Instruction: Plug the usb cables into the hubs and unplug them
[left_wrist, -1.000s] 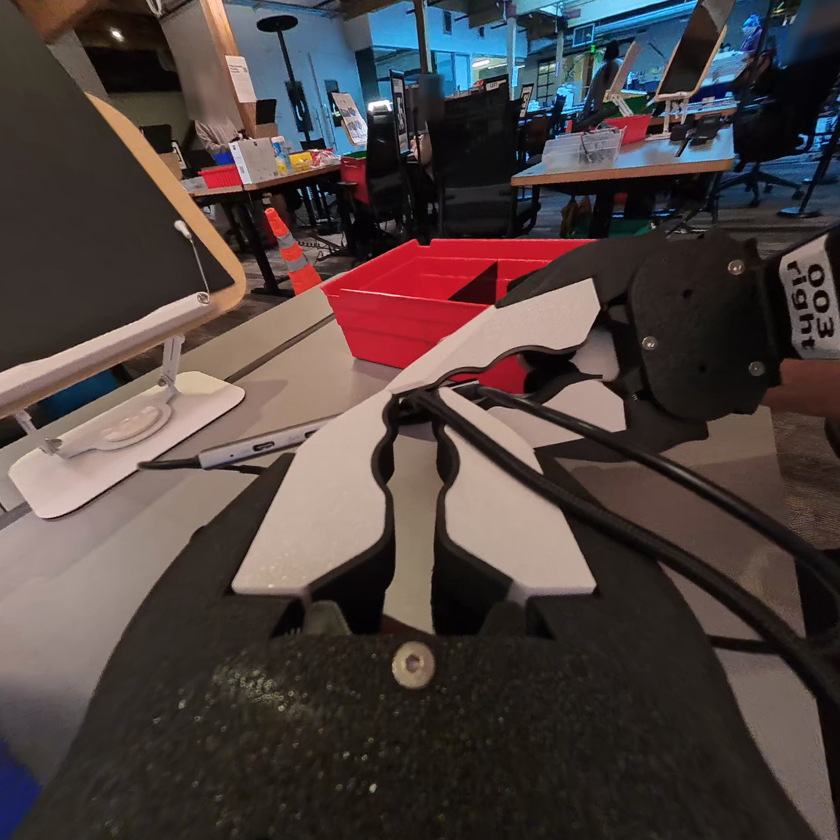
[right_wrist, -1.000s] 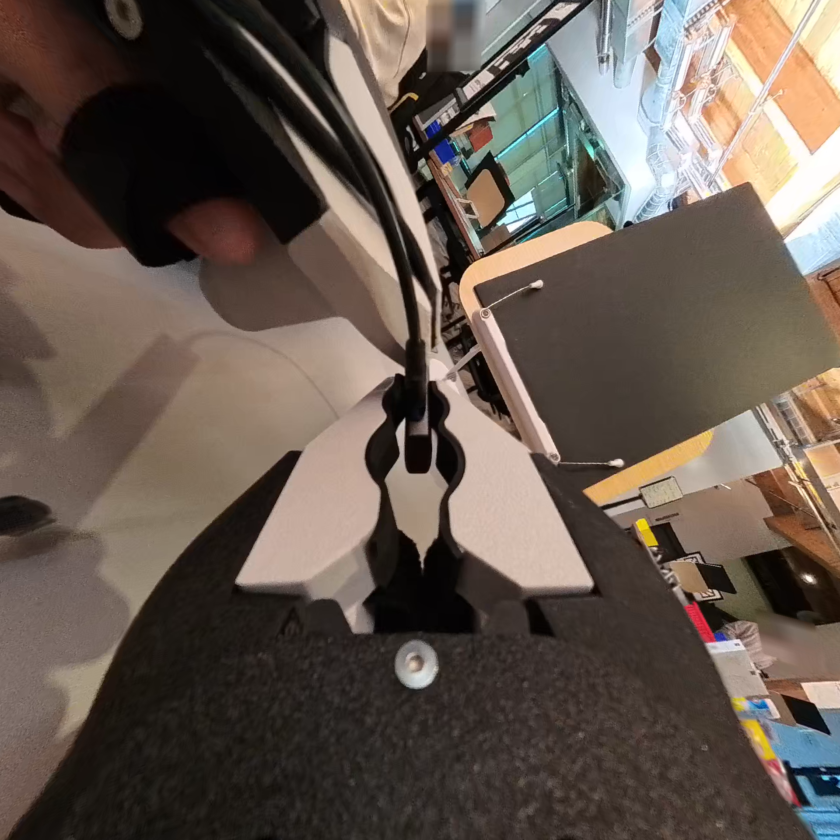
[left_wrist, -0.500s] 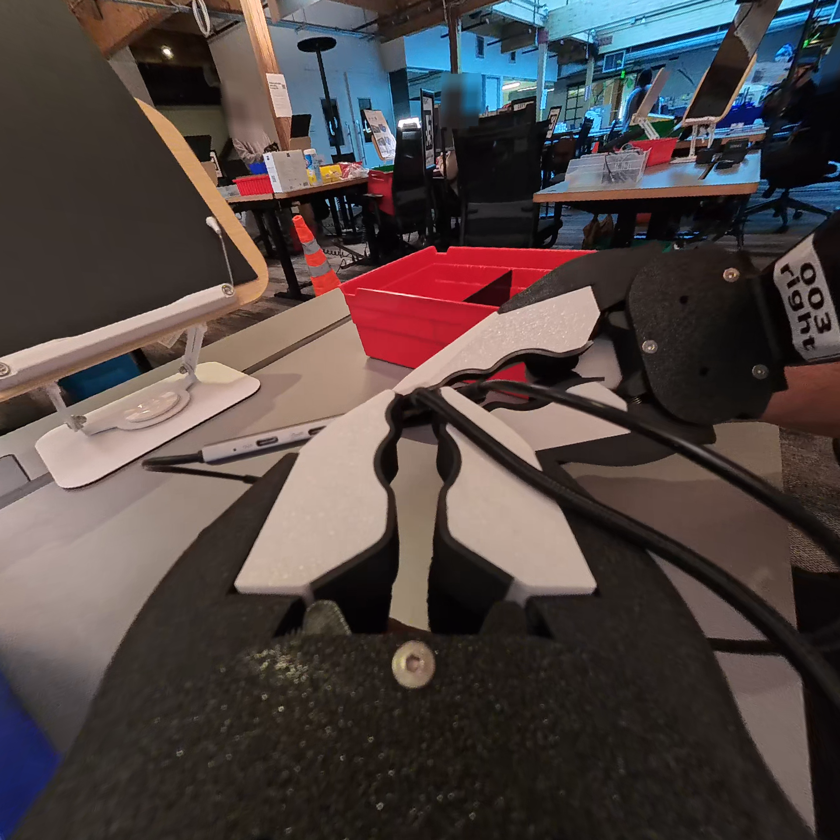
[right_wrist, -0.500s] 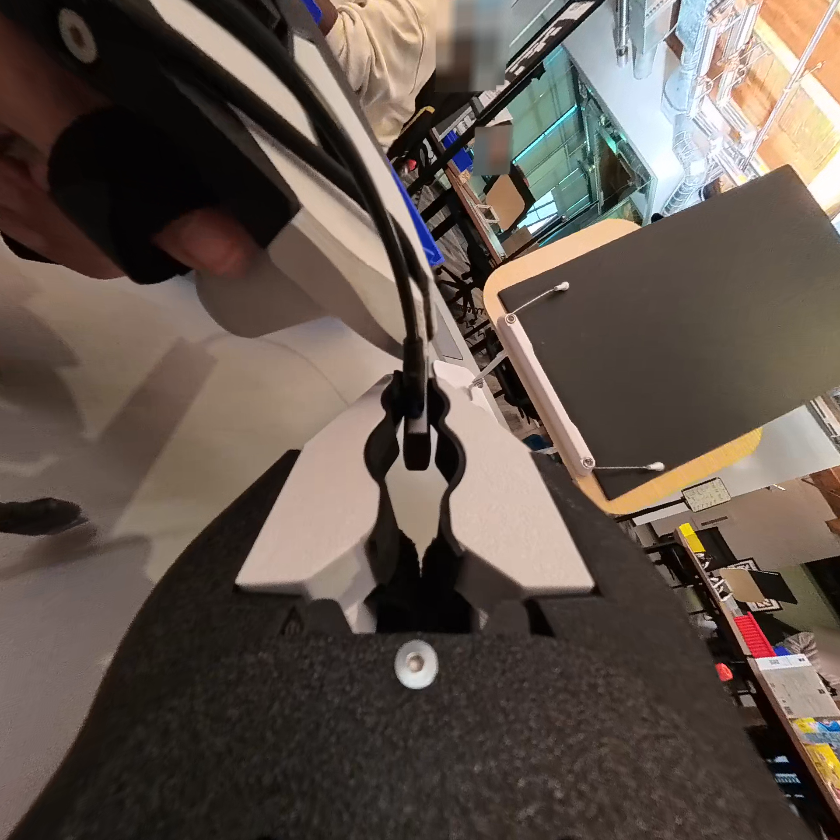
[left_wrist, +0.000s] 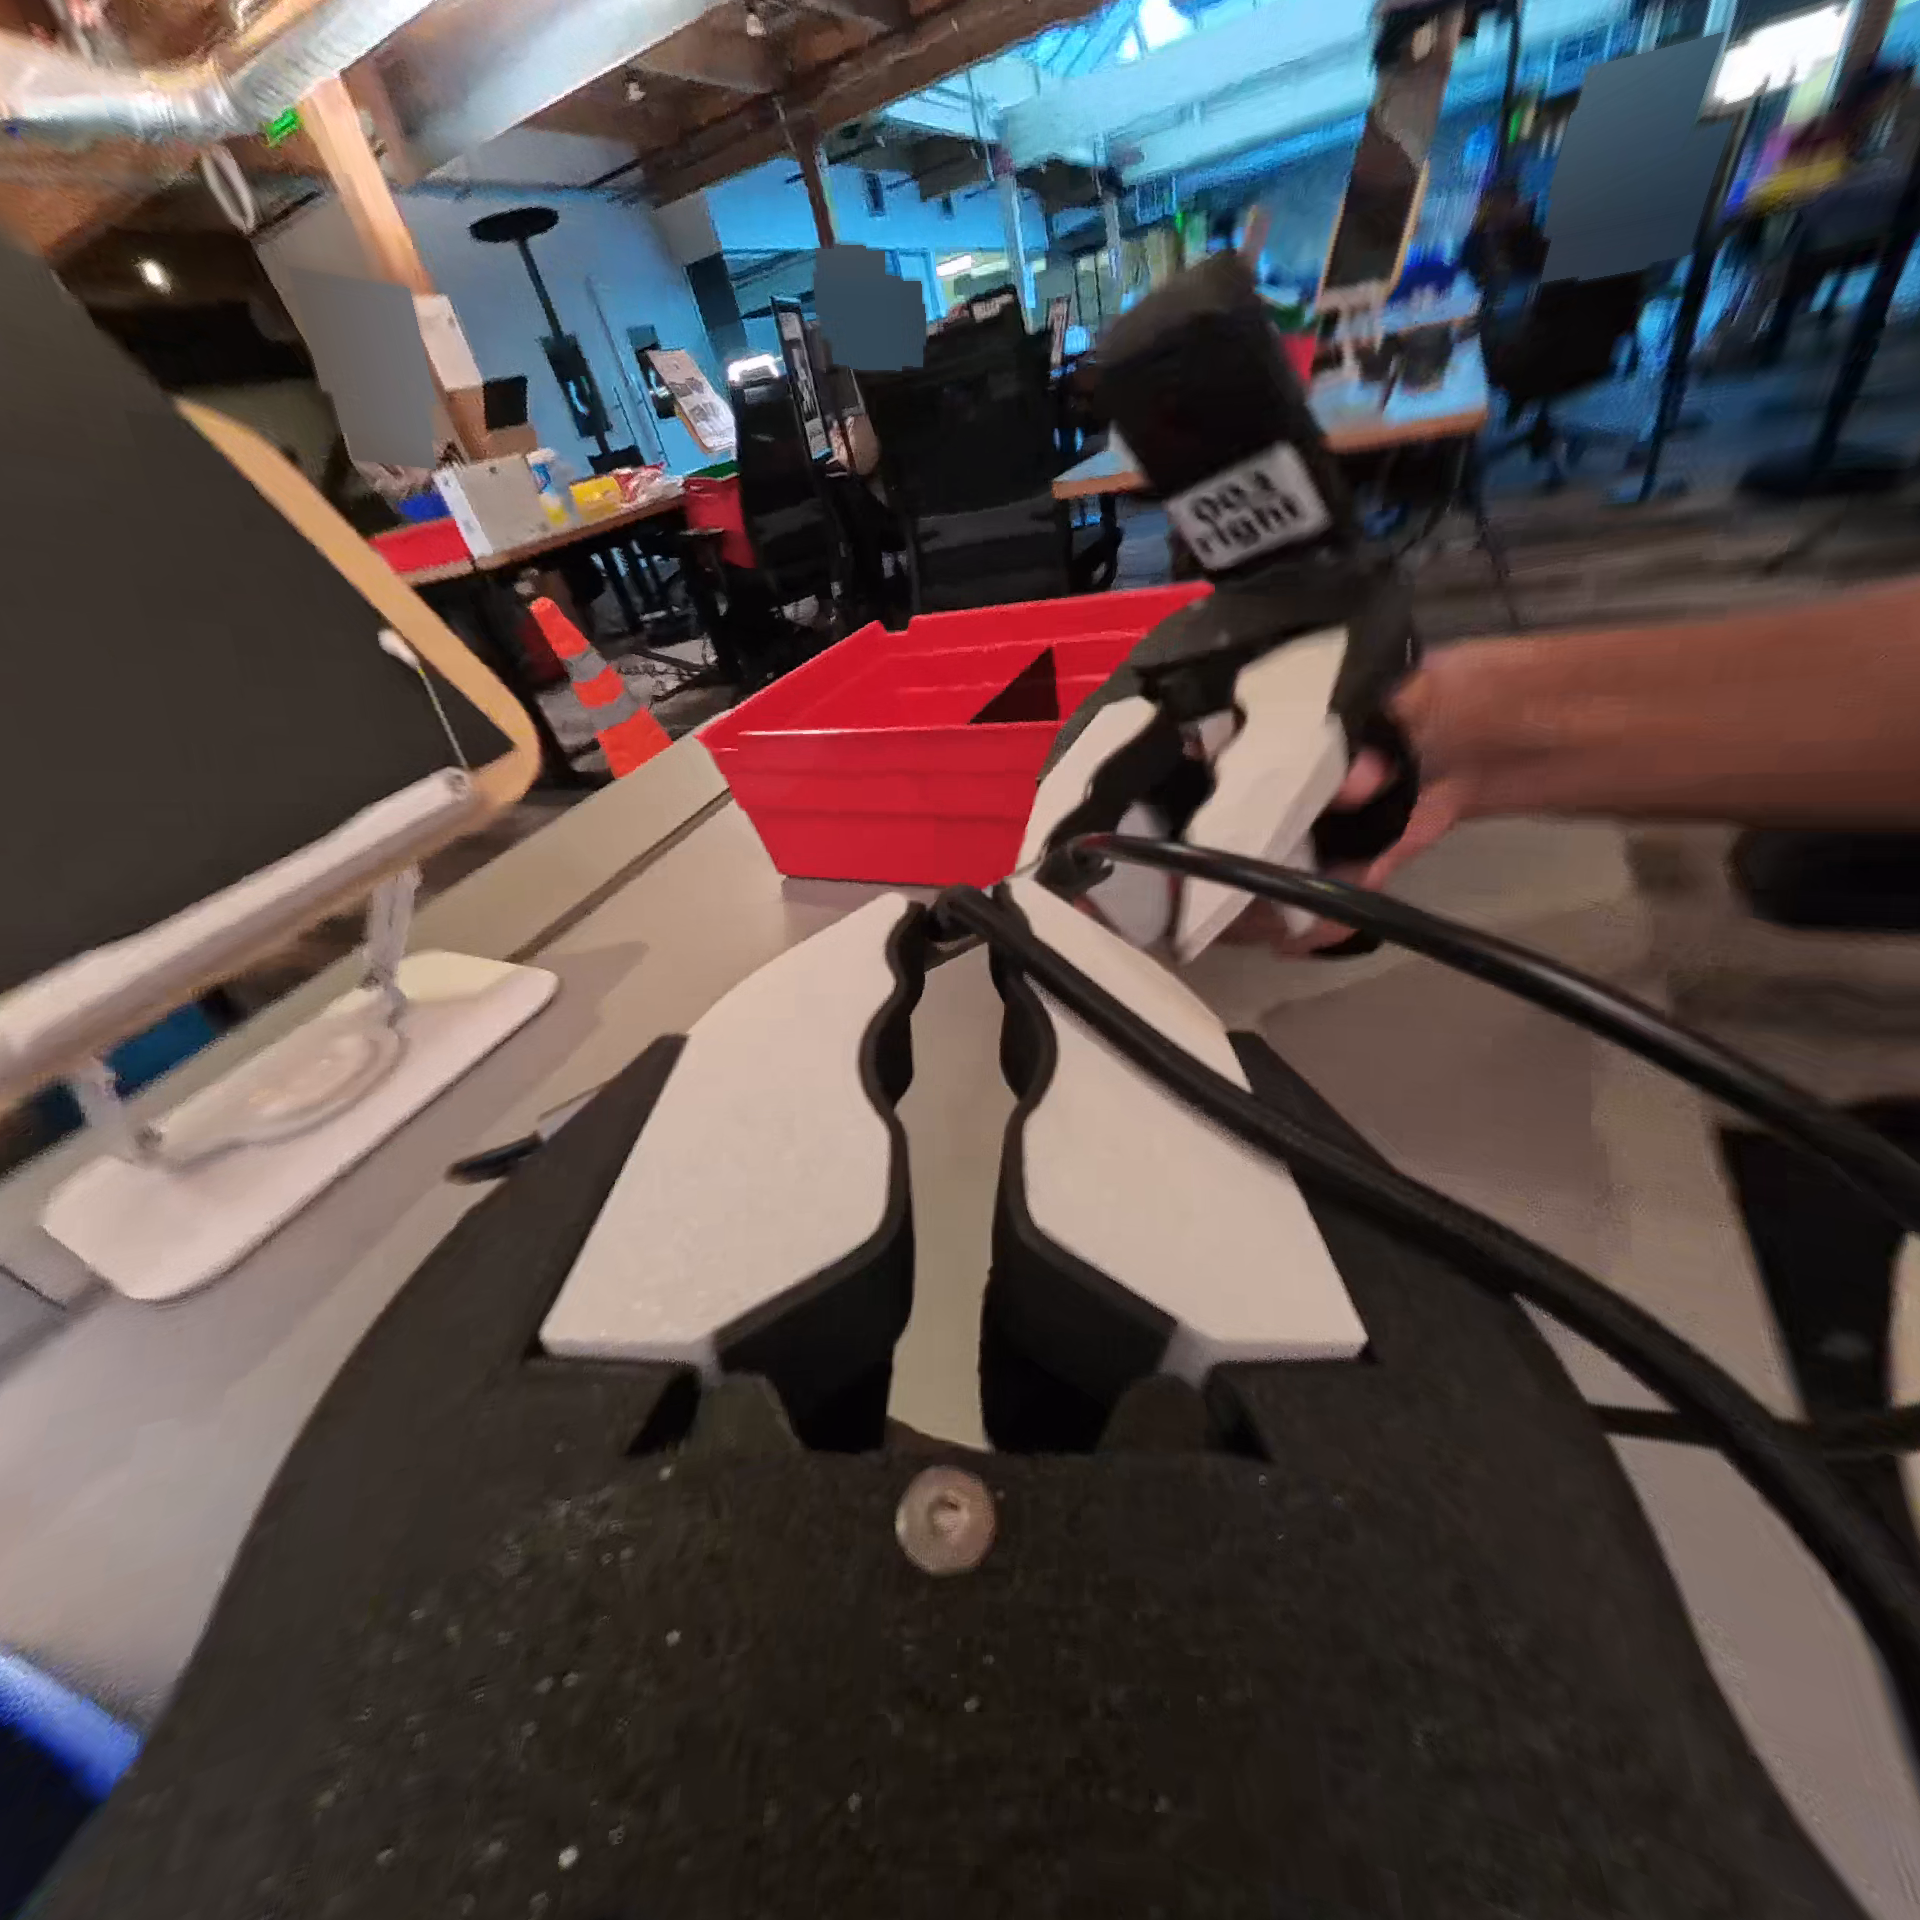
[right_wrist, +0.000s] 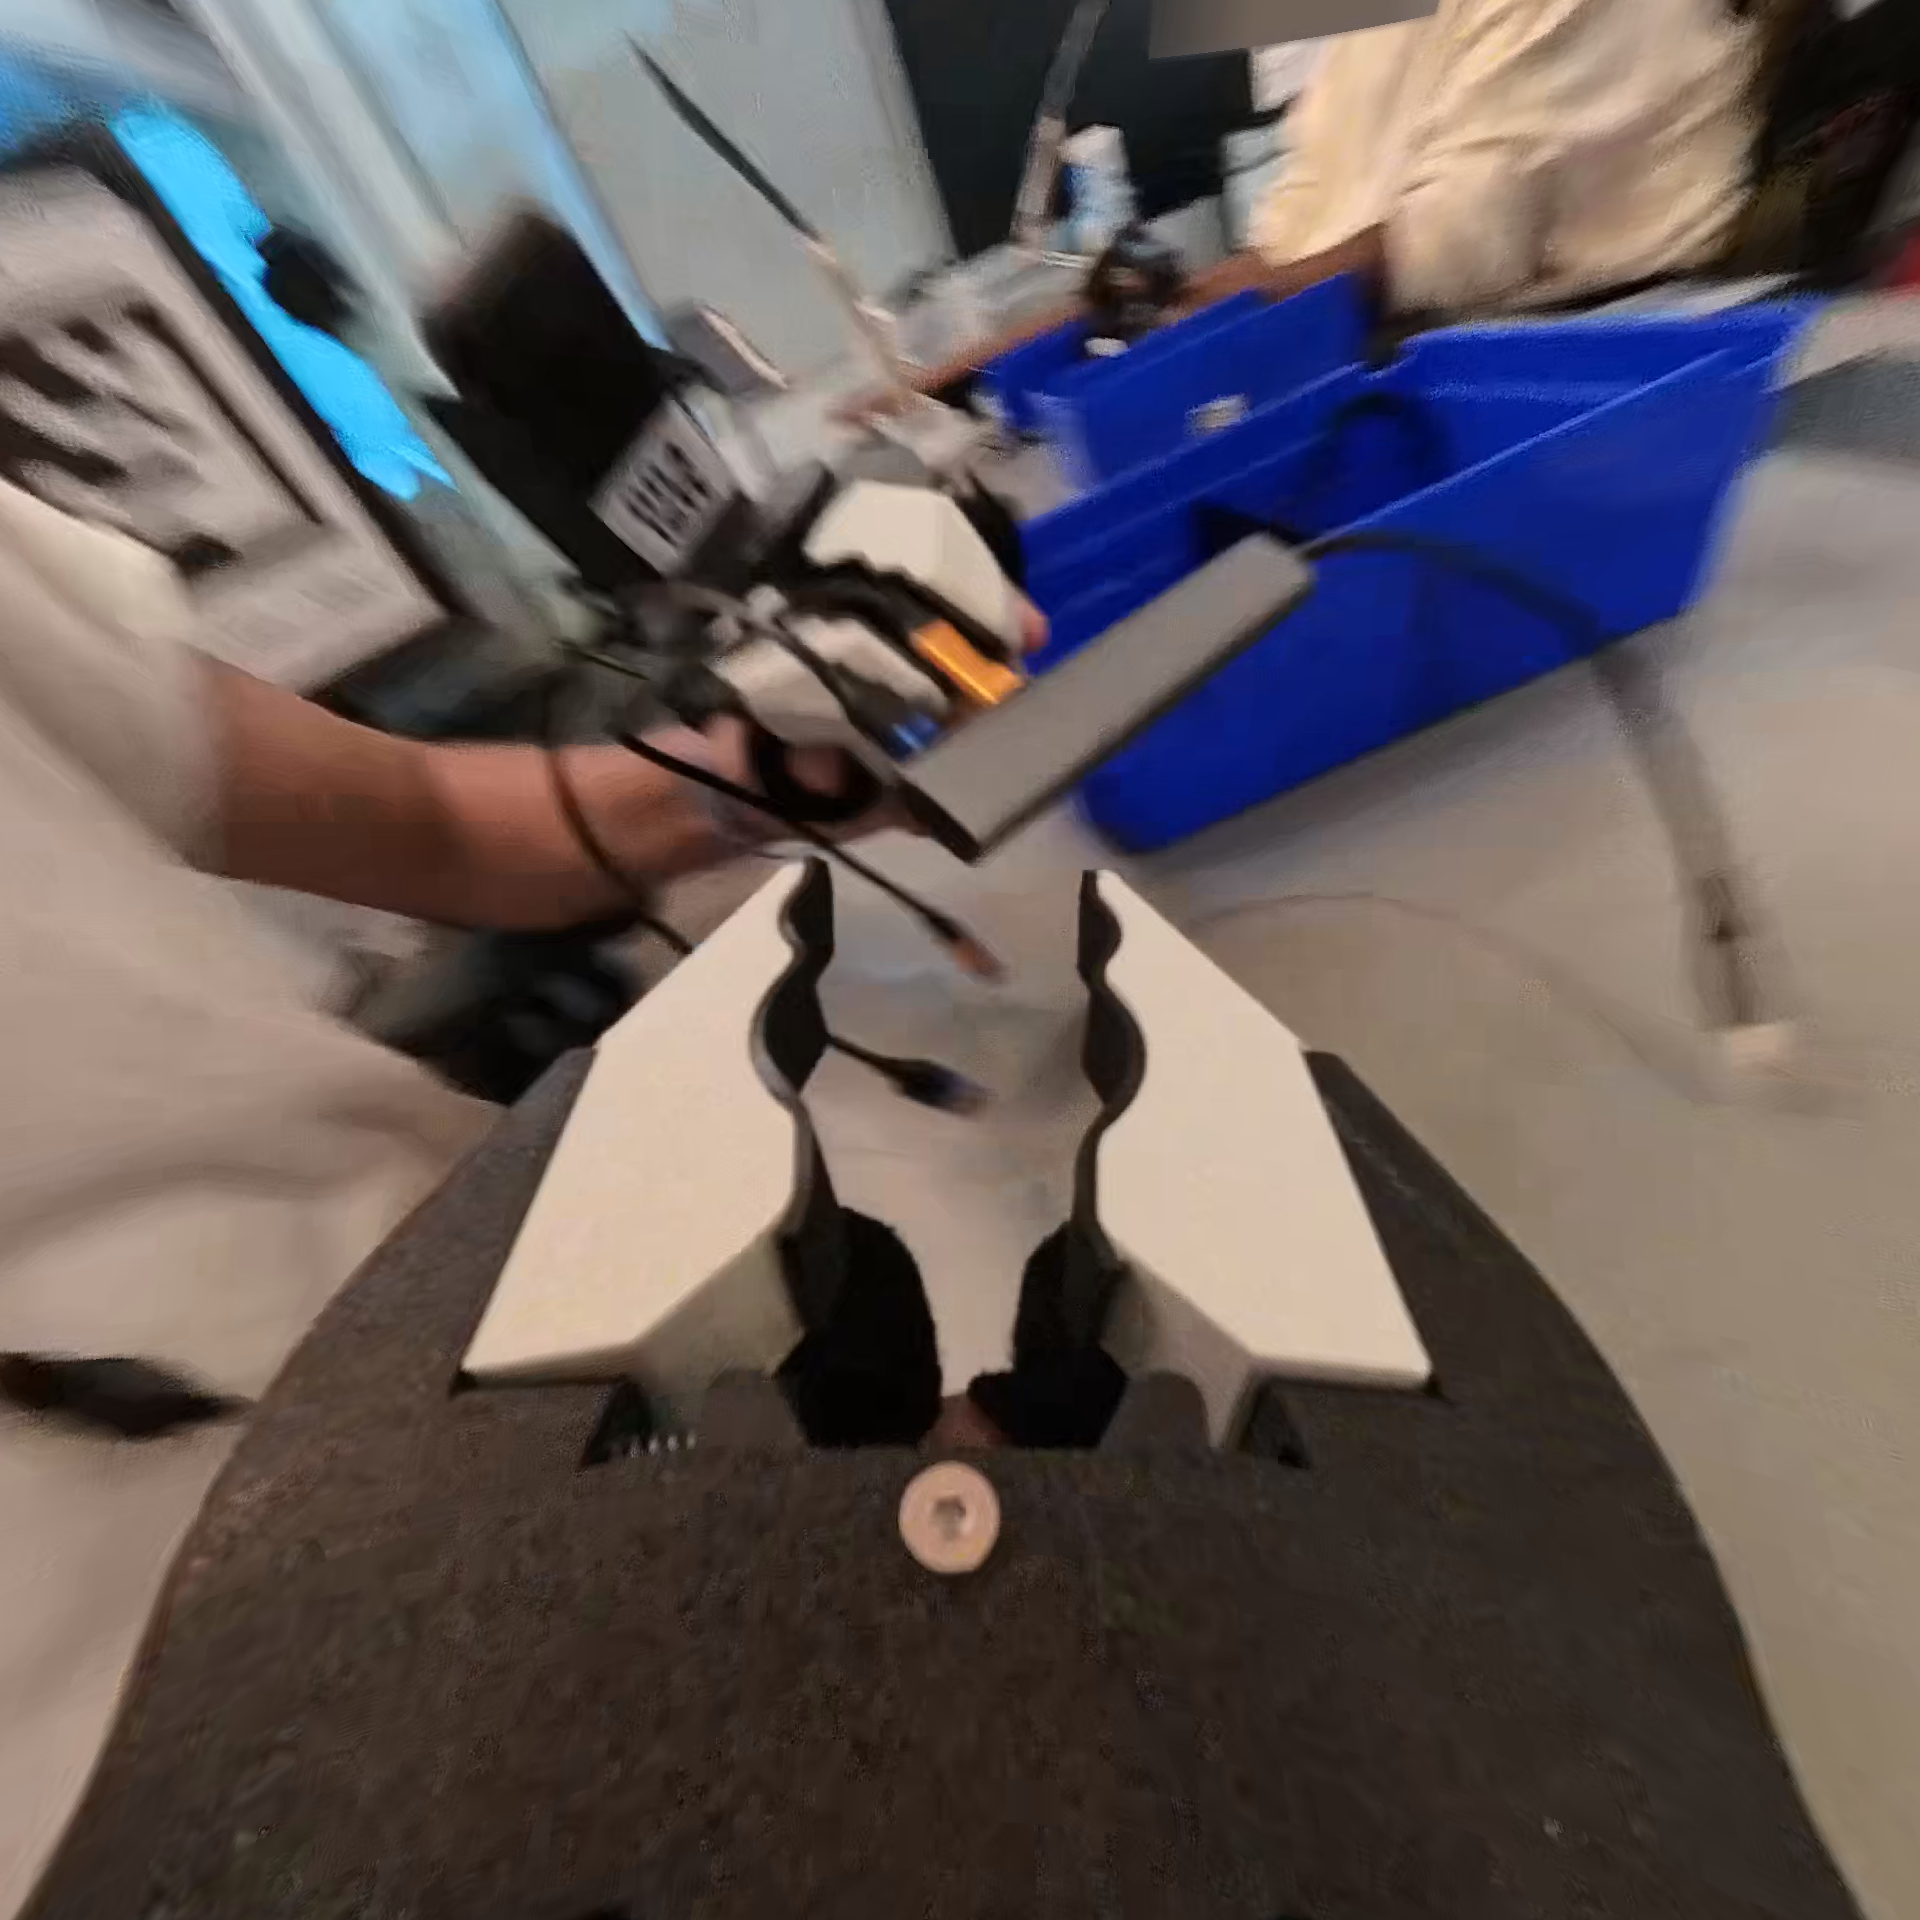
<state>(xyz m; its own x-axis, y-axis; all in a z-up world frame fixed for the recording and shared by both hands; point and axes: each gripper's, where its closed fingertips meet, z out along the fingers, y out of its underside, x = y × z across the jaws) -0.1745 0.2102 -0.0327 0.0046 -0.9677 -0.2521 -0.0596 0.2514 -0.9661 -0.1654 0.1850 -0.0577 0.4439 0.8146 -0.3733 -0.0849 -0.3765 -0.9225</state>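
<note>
Cable (left_wrist: 1299, 1164) pinched in the left gripper (left_wrist: 951, 920) at frame centre; right gripper (right_wrist: 951, 883) gapes wide, empty, near a grey hub (right_wrist: 1101, 696).

On the desk (left_wrist: 1455, 1091), the tray (left_wrist: 883, 790) sits ahead of the left tongs (left_wrist: 951, 920), with the right tongs (left_wrist: 1164, 831) just to its right. A stand (left_wrist: 301, 1101) lies to the left, a cone (left_wrist: 608, 696) on the floor beyond it. A cable (left_wrist: 1351, 1174) trails from the left tongs' tips back to the right. In the right wrist view, a bin (right_wrist: 1455, 582) sits behind a flat hub (right_wrist: 1101, 696).
</note>
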